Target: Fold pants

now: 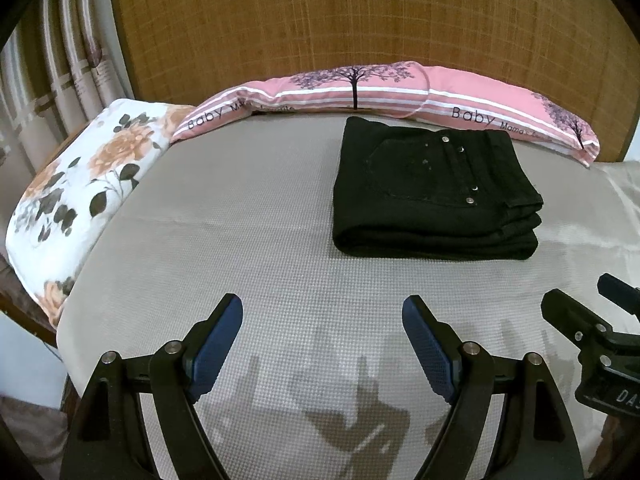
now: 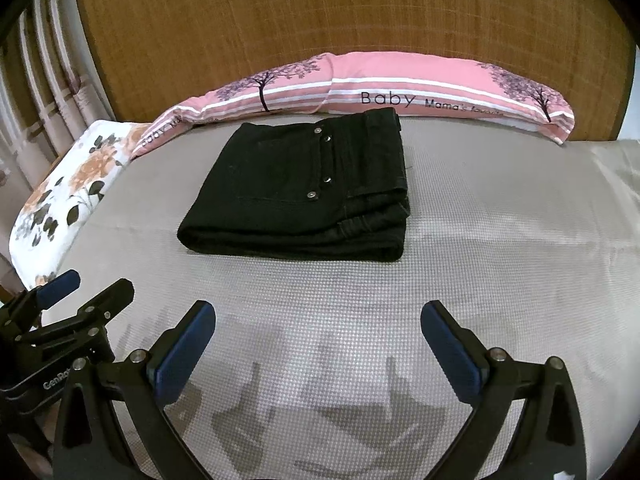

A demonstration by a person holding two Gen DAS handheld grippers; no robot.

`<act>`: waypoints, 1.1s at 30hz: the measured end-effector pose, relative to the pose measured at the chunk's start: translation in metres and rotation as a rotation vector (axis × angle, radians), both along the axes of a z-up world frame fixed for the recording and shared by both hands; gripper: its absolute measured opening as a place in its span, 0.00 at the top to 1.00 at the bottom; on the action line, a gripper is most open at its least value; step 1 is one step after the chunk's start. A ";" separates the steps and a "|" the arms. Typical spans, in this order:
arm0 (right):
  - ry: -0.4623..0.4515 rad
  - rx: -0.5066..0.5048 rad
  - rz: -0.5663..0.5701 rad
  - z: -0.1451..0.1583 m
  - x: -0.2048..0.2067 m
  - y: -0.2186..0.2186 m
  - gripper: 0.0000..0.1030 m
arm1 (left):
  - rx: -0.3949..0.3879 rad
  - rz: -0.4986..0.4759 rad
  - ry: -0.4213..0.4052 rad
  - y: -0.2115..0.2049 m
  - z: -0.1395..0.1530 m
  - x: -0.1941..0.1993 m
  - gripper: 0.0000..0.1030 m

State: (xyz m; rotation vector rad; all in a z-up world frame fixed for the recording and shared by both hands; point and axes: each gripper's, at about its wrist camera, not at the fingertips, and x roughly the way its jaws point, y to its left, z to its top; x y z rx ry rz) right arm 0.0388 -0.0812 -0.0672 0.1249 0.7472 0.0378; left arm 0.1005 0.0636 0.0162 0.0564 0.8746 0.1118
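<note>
The black pants (image 1: 432, 192) lie folded into a compact rectangular stack on the grey bed sheet (image 1: 240, 240), near the pink pillow; they also show in the right wrist view (image 2: 304, 192). My left gripper (image 1: 322, 312) is open and empty, held above the sheet in front of the pants. My right gripper (image 2: 318, 320) is open and empty too, also short of the pants. The right gripper shows at the right edge of the left wrist view (image 1: 592, 320), and the left gripper at the left edge of the right wrist view (image 2: 80, 300). Neither touches the pants.
A long pink striped pillow (image 1: 360, 88) with tree prints lies along the wooden headboard (image 1: 360, 12). A white floral pillow (image 1: 80, 184) lies at the bed's left edge. Curtains (image 1: 52, 68) hang at the far left.
</note>
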 end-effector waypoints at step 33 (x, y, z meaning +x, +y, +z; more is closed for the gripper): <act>0.038 -0.024 0.002 -0.005 0.006 0.002 0.01 | -0.003 -0.014 0.022 0.004 -0.008 -0.003 0.20</act>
